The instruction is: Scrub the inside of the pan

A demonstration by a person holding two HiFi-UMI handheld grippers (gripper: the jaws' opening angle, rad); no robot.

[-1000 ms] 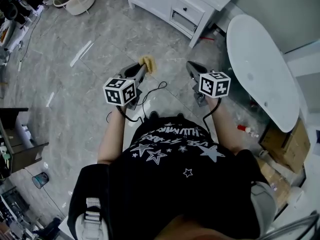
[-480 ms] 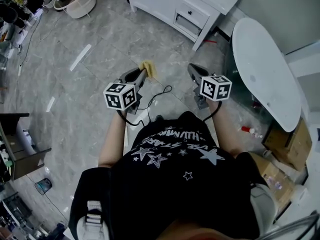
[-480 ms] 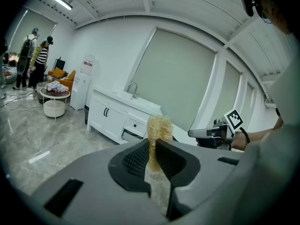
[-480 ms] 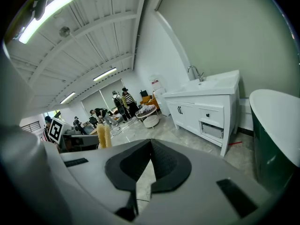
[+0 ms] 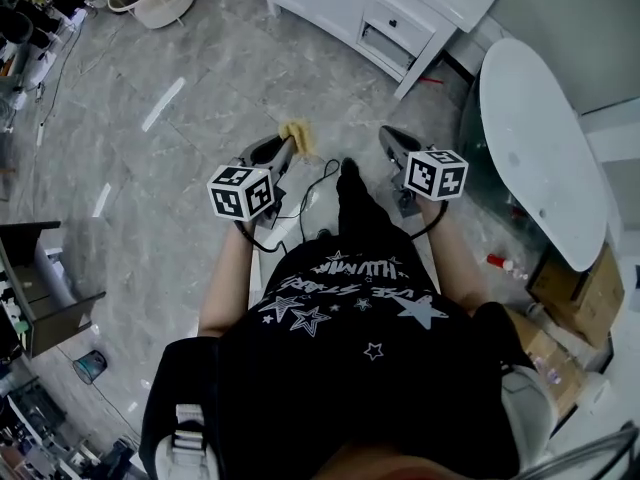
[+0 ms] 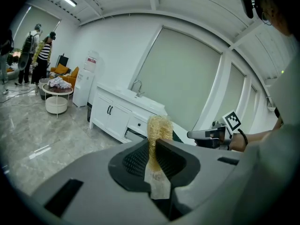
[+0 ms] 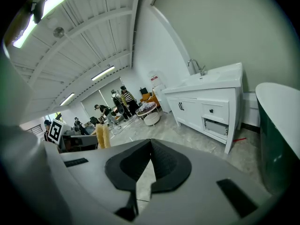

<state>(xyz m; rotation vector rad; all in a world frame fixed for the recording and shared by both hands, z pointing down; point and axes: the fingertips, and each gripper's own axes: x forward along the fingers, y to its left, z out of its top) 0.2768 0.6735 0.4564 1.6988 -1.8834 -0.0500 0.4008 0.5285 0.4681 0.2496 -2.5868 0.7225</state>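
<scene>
No pan shows in any view. My left gripper is held out in front of the person's body, shut on a yellow scrub pad. In the left gripper view the pad stands upright between the dark pads, its frayed top above the jaw tips. My right gripper is held out at about the same height to the right, shut with nothing between its jaws. Each gripper appears in the other's view: the right gripper and the left gripper with the scrub pad.
A white cabinet with a sink and tap stands ahead across the grey marble floor. An oval white top on a dark green base lies to the right, cardboard boxes behind it. The person's foot is forward. Several people stand far left.
The person has stepped towards the white cabinet, and a dark foot now shows between the grippers. Both grippers kept their grip and their places in front of the body.
</scene>
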